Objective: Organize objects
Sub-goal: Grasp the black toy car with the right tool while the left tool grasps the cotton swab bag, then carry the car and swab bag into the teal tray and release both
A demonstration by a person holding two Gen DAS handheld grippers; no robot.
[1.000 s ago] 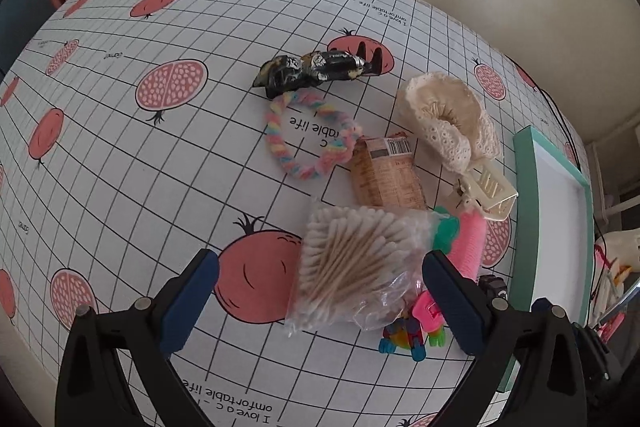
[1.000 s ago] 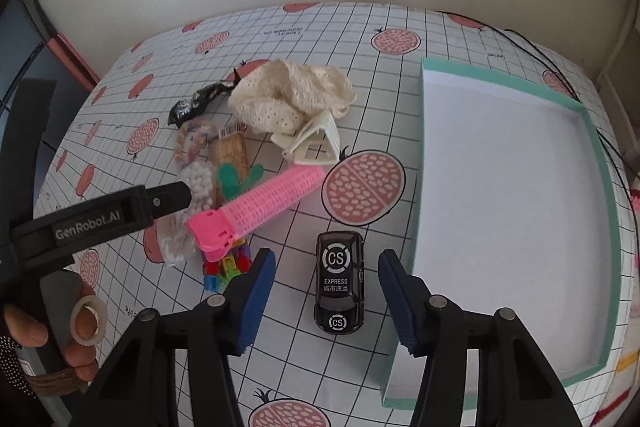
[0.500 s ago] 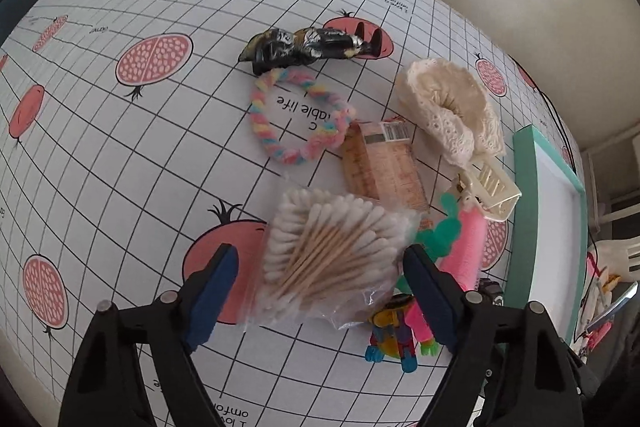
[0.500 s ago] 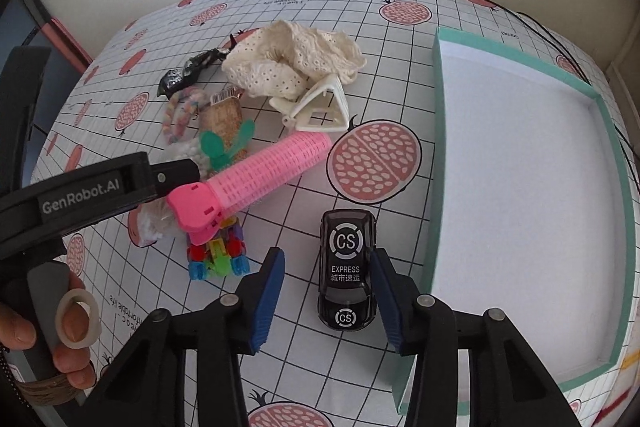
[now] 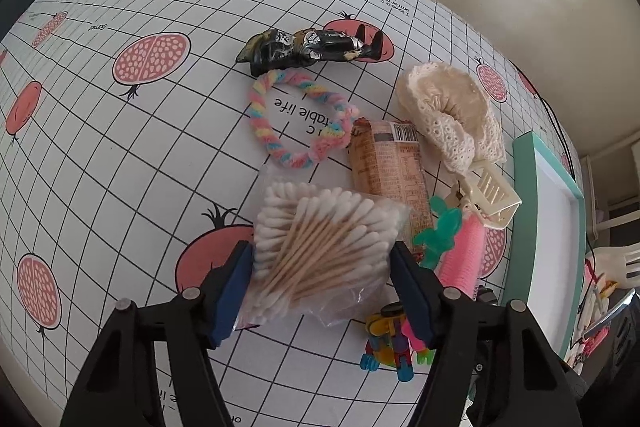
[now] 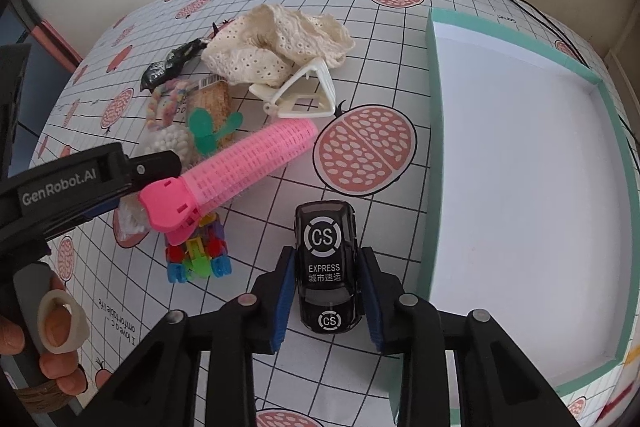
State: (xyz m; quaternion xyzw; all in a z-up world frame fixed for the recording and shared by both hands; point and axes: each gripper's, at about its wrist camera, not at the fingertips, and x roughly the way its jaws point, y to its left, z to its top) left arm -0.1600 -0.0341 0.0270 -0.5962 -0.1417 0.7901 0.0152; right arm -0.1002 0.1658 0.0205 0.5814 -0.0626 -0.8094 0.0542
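Right wrist view, nearest first: the right gripper [image 6: 326, 297] straddles the toy car [image 6: 326, 267], one blue pad along each flank. The pads look to be at the car's sides or a hair off; whether they already press it I cannot tell. The car sits on the tablecloth [image 6: 400, 67] just left of the tray [image 6: 434, 155], whose white floor is bare. The car looks hard, glossy and light; its smooth shell may slip, so the flat door sides at mid-length are the place to pinch, squarely, not the rounded roof.

Left of the car lie a block toy [image 6: 198, 259] and, beyond it, a pink roller [image 6: 240, 167], stiff but hollow, best held across its barrel. Farther off sit a cream clip [image 6: 304, 95] and a lace scrunchie [image 6: 276, 47], soft and easily snagged.

From the left wrist view, the left gripper [image 5: 322, 287] has its jaws spread around a swab bag [image 5: 324, 243], well left of the tray [image 5: 520, 187]; the pads sit at the bag's edges, not clearly squeezing. The bag is light, crinkly and slick; grip the bundle's middle, not loose film. Beyond it lie a snack packet [image 5: 386, 163], a rainbow hair tie [image 5: 298, 121] and a dark wrapper [image 5: 308, 47].
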